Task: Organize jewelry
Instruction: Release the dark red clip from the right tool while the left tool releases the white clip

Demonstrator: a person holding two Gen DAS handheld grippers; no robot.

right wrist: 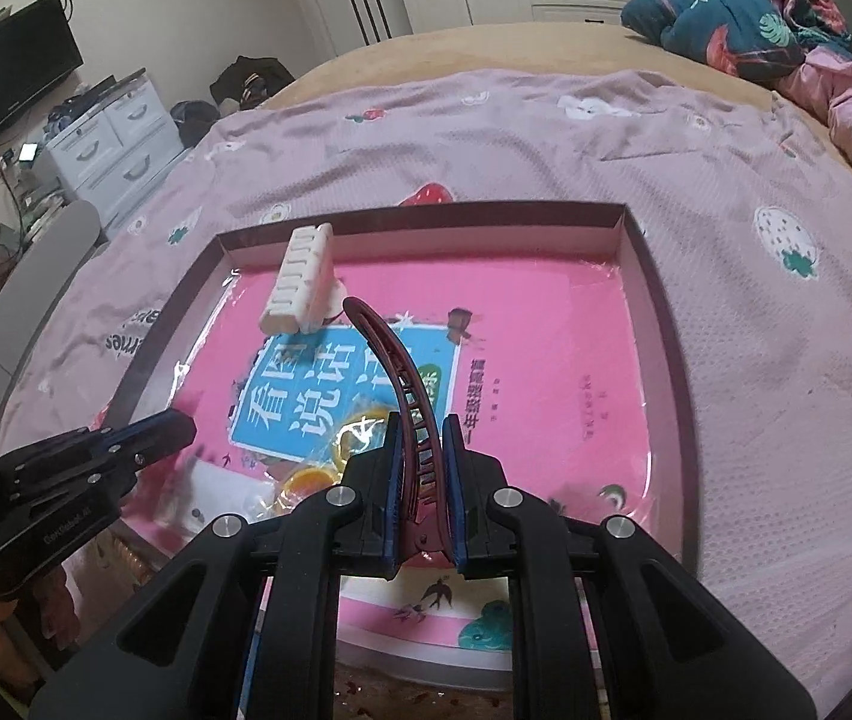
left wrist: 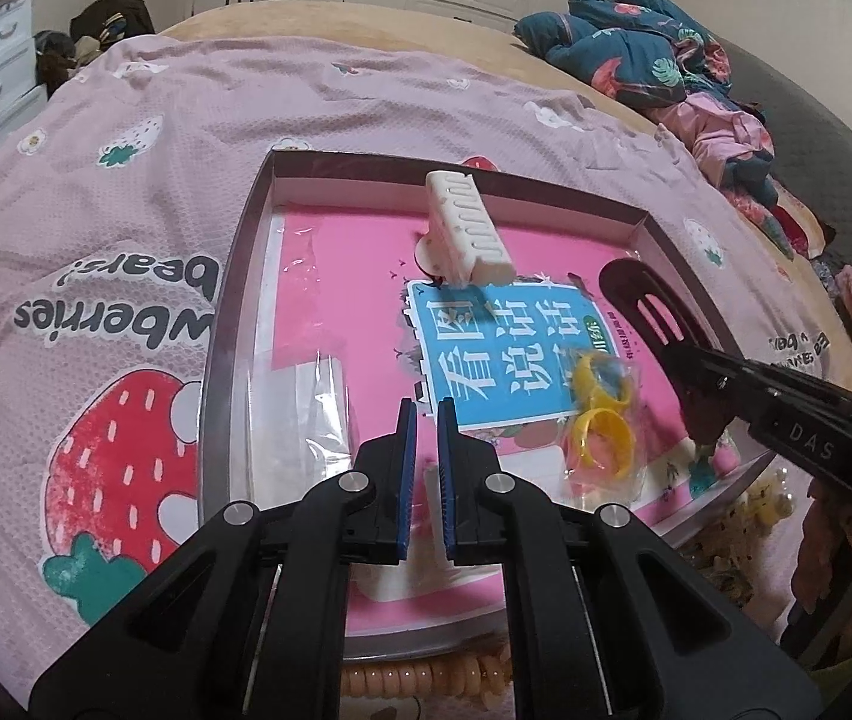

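A shallow box [left wrist: 234, 276] [right wrist: 660, 300] with a pink printed bottom lies on the bed. In it lie a white hair clip [left wrist: 471, 228] [right wrist: 300, 279] at the far side and a clear bag of yellow rings [left wrist: 600, 420] [right wrist: 312, 474]. My right gripper [right wrist: 418, 426] [left wrist: 726, 366] is shut on a dark red curved hair clip [right wrist: 393, 360] [left wrist: 648, 306] and holds it above the box. My left gripper [left wrist: 424, 414] [right wrist: 186, 426] hovers over the box's near left part, jaws nearly closed with a narrow gap and nothing between them.
Clear plastic wrapping [left wrist: 312, 408] lies in the box's left part. A peach coil hair tie [left wrist: 426, 678] and a bag of small pieces [left wrist: 744, 540] lie at the box's near edge. A crumpled quilt [right wrist: 756, 18] lies at the far right. White drawers [right wrist: 114, 144] stand left.
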